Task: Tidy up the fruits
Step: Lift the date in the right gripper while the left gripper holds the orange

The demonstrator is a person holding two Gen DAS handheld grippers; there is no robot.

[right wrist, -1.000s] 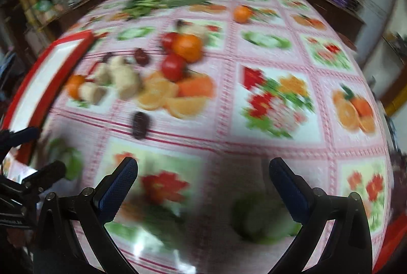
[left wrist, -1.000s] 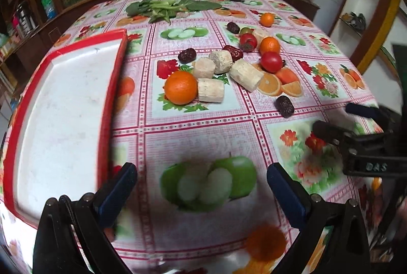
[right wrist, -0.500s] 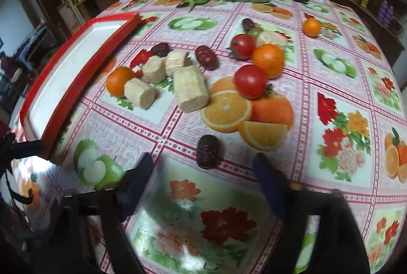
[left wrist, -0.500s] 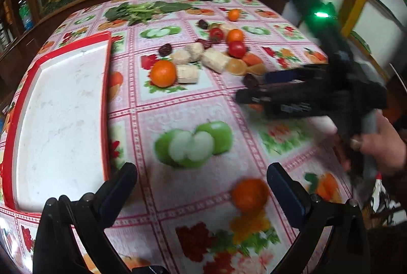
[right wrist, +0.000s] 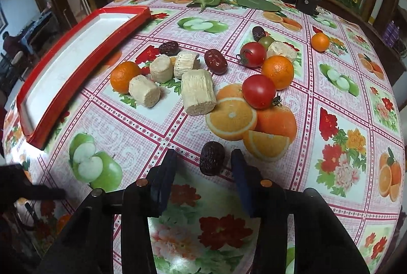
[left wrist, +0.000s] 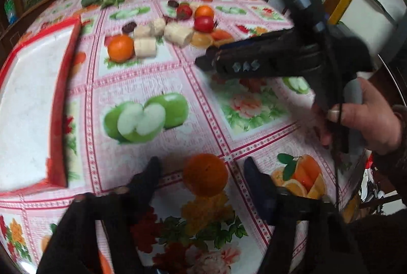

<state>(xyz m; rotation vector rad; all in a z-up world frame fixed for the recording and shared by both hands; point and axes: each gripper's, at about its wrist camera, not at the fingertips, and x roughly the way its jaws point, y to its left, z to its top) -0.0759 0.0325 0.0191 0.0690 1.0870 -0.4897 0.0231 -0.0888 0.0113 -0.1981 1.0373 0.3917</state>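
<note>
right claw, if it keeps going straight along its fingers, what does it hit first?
Likely the dark red date, lying on the tablecloth between the fingers of the right claw. The jaws are closing, gaps still visible either side. Beyond it are only printed orange slices, not real fruit.

tray (right wrist: 84,62) red rim, white inside | cloth (right wrist: 338,100) pink check w/ fruit+flower prints | date (right wrist: 212,158) dk brown | tomatoes (right wrist: 259,91) red | oranges (right wrist: 277,72) orange

Bare tablecloth (right wrist: 142,126) lies open between red tray (right wrist: 84,65) and fruit cluster (right wrist: 203,80)
</note>
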